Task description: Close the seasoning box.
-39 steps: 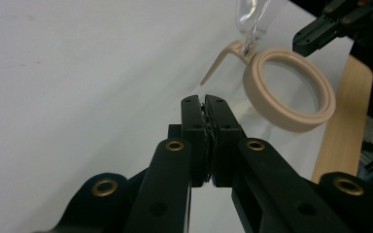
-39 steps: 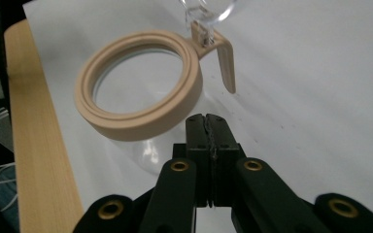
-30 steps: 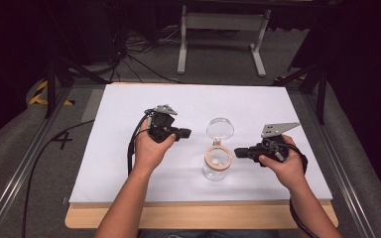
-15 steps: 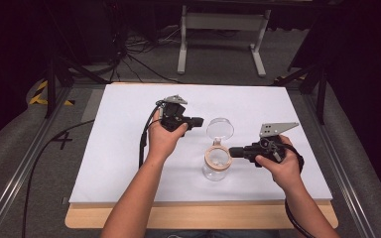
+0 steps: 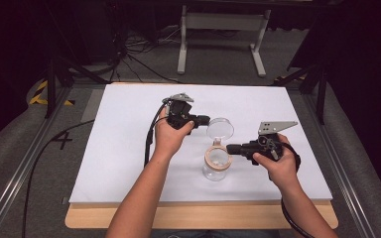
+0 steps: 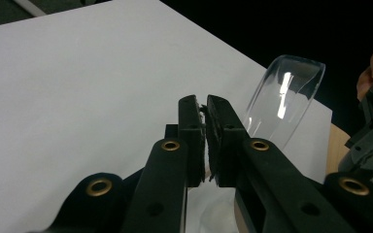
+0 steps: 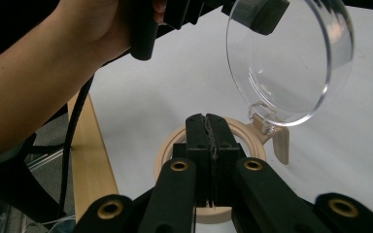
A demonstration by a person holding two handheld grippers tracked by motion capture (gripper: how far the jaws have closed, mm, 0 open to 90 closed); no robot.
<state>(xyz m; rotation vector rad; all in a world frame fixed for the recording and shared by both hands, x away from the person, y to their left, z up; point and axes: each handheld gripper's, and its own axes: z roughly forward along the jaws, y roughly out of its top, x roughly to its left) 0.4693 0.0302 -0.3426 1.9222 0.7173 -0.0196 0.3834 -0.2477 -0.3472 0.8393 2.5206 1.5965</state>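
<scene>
Left tongs [image 5: 204, 119] have moved to the lid [image 5: 221, 128] at 12 o'clock, closed, empty; right tongs [image 5: 231, 148] closed at jar [image 5: 216, 164] rim; we judge opening underway.

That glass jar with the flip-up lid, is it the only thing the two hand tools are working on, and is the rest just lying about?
In use:
- jar, tan collar
- its clear lid, swung open on its hinge
- left gripper, shut, beside the lid
- right gripper, shut, at the collar

Just around:
- white table
- metal stand behind it
- floor cables
</scene>
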